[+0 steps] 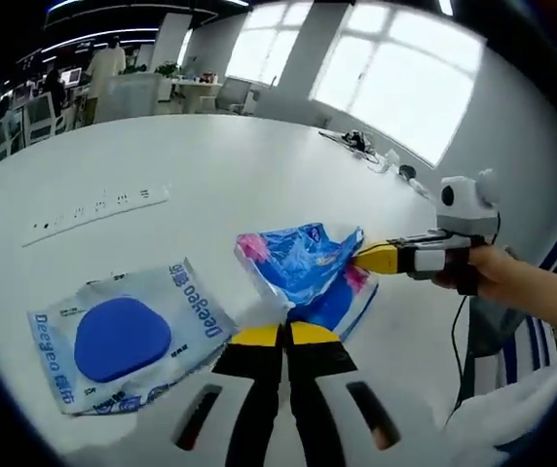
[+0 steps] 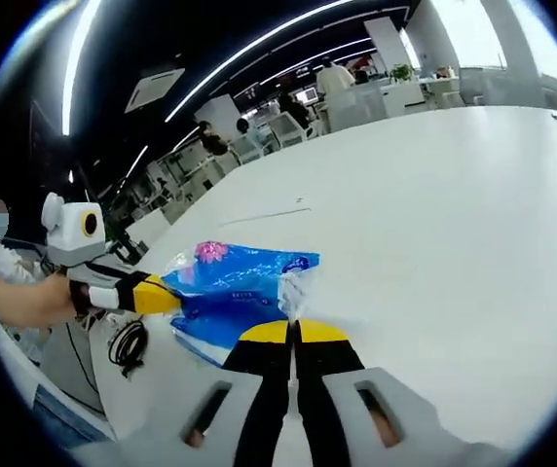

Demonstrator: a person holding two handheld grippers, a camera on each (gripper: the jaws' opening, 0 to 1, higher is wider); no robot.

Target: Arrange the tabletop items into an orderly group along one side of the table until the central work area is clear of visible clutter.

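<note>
Both grippers clamped on same item. Left gripper: yellow-tipped jaws closed to a thin line, pinching near edge of crinkled blue plastic wipes pack w/ pink flower print, directly ahead of tips. Right gripper: jaws likewise closed, nipping a clear-film corner of same pack, straight ahead of its tips. In left gripper view, right gripper enters from right, gripping the pack's far-right corner. In right gripper view, left gripper comes in from left, on pack's left end. So pack spans between the two, long axis roughly gripper-to-gripper, slack and crumpled, looks lifted slightly off white tabletop — contact underneath cannot tell.

Just left of left gripper, apart from pack: flat white pouch w/ blue rounded patch and blue lettering, lying on table, nearer left hand. Farther ahead-left: long white power strip, well apart. Far edge ahead-right: small dark cable clutter, too small to ID.

Judgement: pack in transit; coming move = carry sideways together, release by pouch to group.
</note>
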